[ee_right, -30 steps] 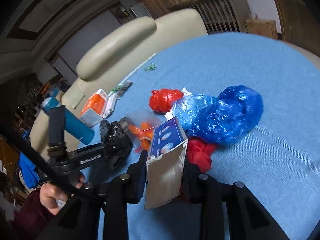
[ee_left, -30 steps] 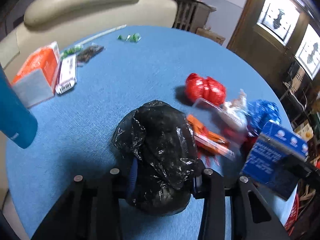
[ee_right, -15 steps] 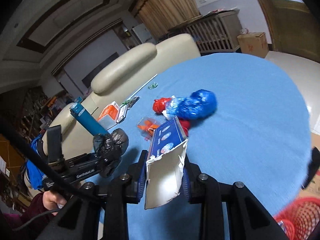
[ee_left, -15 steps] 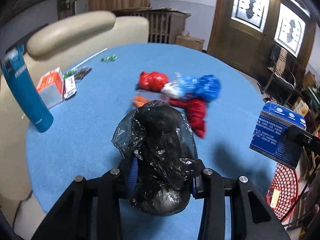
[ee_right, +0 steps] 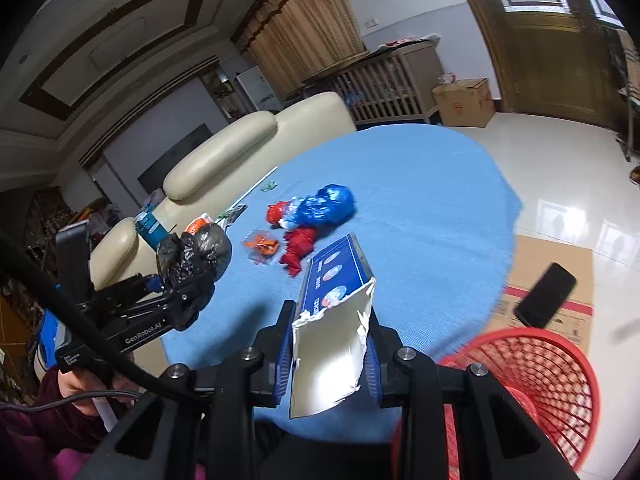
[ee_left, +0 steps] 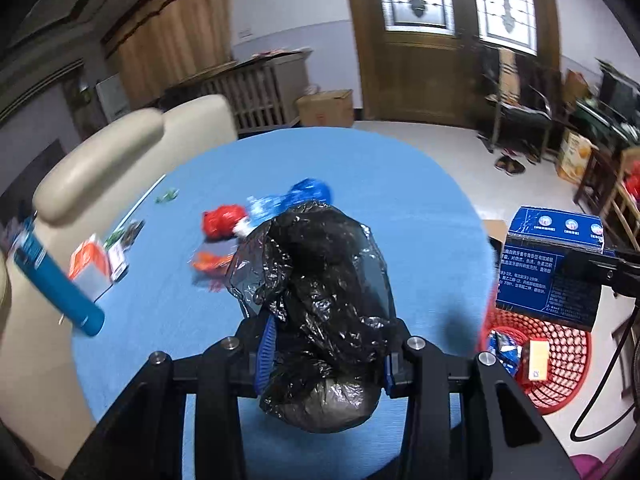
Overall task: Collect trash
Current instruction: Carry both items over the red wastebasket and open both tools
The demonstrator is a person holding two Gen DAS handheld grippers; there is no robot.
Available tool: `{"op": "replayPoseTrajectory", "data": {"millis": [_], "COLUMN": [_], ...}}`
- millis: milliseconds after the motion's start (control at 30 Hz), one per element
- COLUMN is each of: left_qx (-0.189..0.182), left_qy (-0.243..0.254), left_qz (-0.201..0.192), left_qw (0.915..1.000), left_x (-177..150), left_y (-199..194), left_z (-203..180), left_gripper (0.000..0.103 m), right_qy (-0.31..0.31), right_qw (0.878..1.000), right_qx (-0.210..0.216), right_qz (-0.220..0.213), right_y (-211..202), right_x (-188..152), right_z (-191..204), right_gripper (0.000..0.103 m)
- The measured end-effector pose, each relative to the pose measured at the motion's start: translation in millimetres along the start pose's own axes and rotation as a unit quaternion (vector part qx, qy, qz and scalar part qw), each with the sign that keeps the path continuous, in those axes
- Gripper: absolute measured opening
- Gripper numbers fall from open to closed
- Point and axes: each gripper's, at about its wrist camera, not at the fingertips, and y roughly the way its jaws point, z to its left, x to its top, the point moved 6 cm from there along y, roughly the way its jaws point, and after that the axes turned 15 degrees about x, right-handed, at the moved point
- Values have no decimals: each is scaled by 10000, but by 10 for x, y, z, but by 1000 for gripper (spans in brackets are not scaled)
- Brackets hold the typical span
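Observation:
My left gripper (ee_left: 326, 354) is shut on a crumpled black plastic bag (ee_left: 320, 304), held above the near edge of the round blue table (ee_left: 400, 184). The same bag (ee_right: 196, 252) shows at the left of the right wrist view. My right gripper (ee_right: 330, 344) is shut on a torn blue and white carton (ee_right: 334, 308), which also shows at the right (ee_left: 552, 264) of the left wrist view, above a red mesh basket (ee_left: 560, 352). That basket (ee_right: 532, 384) stands on the floor beside the table. Red, blue and orange wrappers (ee_right: 312, 216) lie mid-table.
A teal bottle (ee_left: 56, 284), an orange and white box (ee_left: 90, 266) and small packets lie at the table's left. A cream sofa (ee_right: 248, 144) backs the table. A flat cardboard sheet (ee_right: 548, 276) with a black phone (ee_right: 546, 300) lies on the floor. The basket holds some packaging (ee_left: 520, 354).
Both grippers have lifted and pulled back from the table toward its near right edge, each keeping its load. The red basket has come into both views.

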Motion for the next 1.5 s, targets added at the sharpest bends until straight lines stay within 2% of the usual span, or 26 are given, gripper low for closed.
{"op": "replayPoseTrajectory", "data": {"millis": [467, 567, 667, 933, 1100, 1367, 1500], "left_qx": [-361, -485, -830, -1635, -1989, -2439, -2452], "left_qy": [1035, 1192, 1321, 1622, 1878, 2163, 2207], "left_qz": [-217, -130, 94, 707, 1049, 1547, 1701], "left_qw": [9937, 9916, 9877, 9706, 9561, 9326, 9286], "left_x": [171, 176, 129, -48, -212, -480, -522], "left_y": [-217, -186, -149, -70, -26, 53, 106], "left_z": [-901, -1075, -1258, -1767, -2065, -2387, -2419], "left_gripper": [43, 43, 43, 43, 43, 45, 46], "right_qy": [230, 220, 262, 602, 886, 1470, 1834], "right_qw": [9988, 9983, 9973, 9909, 9841, 9743, 9674], "right_qx": [-416, -532, -687, -1202, -1511, -1539, -1463], "right_qz": [-75, -63, -32, -7, 304, 741, 956], "right_y": [-642, -728, -800, -955, -910, -771, -669], "right_x": [-106, -113, -152, -346, -563, -932, -1048], "right_z": [-400, -492, -612, -1069, -1365, -1671, -1770], "right_gripper": [32, 32, 32, 32, 32, 33, 36]}}
